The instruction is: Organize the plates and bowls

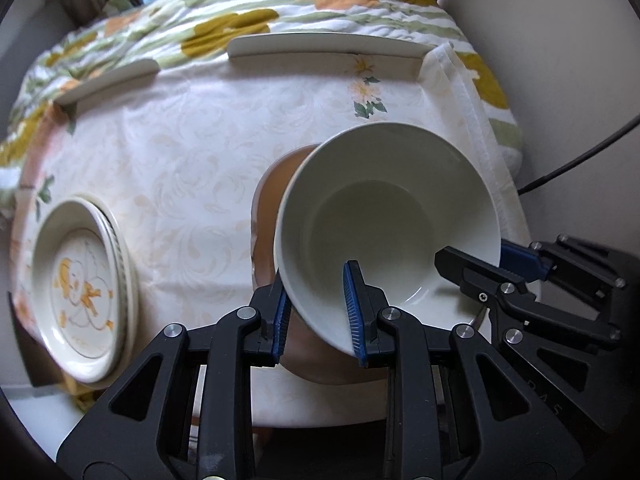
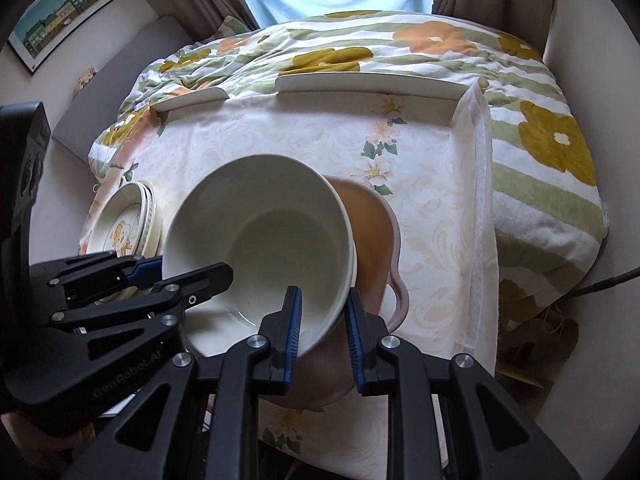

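Note:
A deep white bowl is held by both grippers above a pink-brown bowl. My left gripper is shut on the white bowl's left rim, one finger inside and one outside. My right gripper is shut on its right rim the same way. In the right wrist view the white bowl covers most of the pink-brown bowl, whose handle shows. Each view shows the other gripper: right, left. A stack of plates with an orange print lies at the table's left.
The table has a pale flowered cloth. Two white rim guards stand along its far edge. A striped floral quilt lies behind and to the right. A black cable runs at the right. A framed picture hangs on the left wall.

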The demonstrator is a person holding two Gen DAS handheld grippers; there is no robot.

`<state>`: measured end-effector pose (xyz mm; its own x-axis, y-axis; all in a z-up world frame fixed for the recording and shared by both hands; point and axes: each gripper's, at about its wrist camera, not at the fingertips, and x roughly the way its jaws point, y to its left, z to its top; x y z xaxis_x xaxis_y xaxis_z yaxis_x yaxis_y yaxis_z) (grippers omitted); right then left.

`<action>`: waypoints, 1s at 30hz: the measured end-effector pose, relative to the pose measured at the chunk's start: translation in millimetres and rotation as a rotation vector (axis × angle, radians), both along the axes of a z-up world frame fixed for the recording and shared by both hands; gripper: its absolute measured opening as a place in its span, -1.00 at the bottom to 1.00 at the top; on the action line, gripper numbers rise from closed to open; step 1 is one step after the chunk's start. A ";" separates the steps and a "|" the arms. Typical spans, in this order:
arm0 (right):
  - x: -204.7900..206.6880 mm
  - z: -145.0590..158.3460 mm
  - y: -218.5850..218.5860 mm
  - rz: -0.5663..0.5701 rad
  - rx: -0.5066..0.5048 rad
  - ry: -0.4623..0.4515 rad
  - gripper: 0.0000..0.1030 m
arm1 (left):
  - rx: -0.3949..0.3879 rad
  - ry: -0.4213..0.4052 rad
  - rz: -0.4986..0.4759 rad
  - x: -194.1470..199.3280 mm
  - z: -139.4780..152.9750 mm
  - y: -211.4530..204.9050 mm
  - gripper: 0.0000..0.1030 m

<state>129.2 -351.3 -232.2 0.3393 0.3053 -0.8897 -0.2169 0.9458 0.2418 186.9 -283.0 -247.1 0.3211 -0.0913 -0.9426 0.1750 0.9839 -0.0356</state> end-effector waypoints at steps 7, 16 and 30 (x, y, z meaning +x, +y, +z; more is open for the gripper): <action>-0.3 0.0 0.4 0.010 0.002 0.000 -0.61 | 0.086 -0.022 -0.017 -2.5 0.5 -7.5 -0.58; 0.4 -0.2 1.3 0.025 -0.002 -0.010 -0.61 | 0.102 -0.026 -0.002 -3.6 -2.0 -2.6 -0.57; -2.6 10.3 -7.7 -0.023 0.037 -0.028 -0.61 | 0.059 -0.063 -0.014 -11.3 15.6 7.0 -0.57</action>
<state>126.7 -358.9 -221.9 0.3713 0.3302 -0.8678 -0.2026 0.9409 0.2713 175.6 -276.0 -231.5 0.3789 -0.0406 -0.9245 0.1885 0.9815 0.0342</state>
